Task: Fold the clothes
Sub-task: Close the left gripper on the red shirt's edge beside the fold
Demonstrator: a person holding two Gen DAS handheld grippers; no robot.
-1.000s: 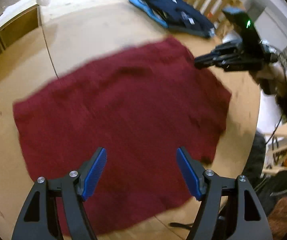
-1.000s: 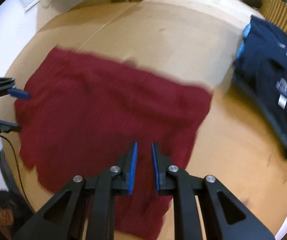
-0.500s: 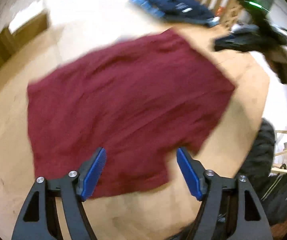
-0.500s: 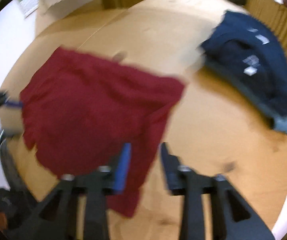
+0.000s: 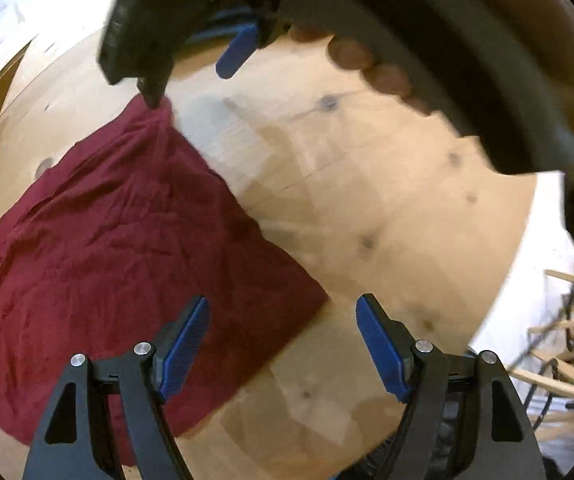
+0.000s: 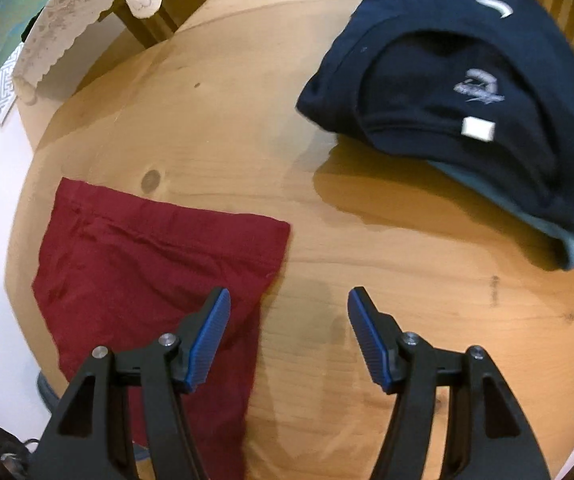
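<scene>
A dark red garment (image 5: pixel 119 248) lies folded flat on the round wooden table (image 5: pixel 367 200); it also shows in the right wrist view (image 6: pixel 147 272). My left gripper (image 5: pixel 283 344) is open and empty, over the garment's right corner. My right gripper (image 6: pixel 289 336) is open and empty, just above the garment's right edge. The right gripper also shows large and blurred at the top of the left wrist view (image 5: pixel 191 20), near the garment's far corner, held by a hand.
A stack of folded navy and light blue clothes (image 6: pixel 467 100) lies at the table's far right. A lace-covered piece of furniture (image 6: pixel 87 12) stands beyond the table. The table edge (image 5: pixel 519 264) drops off at the right.
The red garment went from spread wide to a smaller folded shape. My right gripper opened from nearly shut and moved close to the left one. My left gripper stayed open.
</scene>
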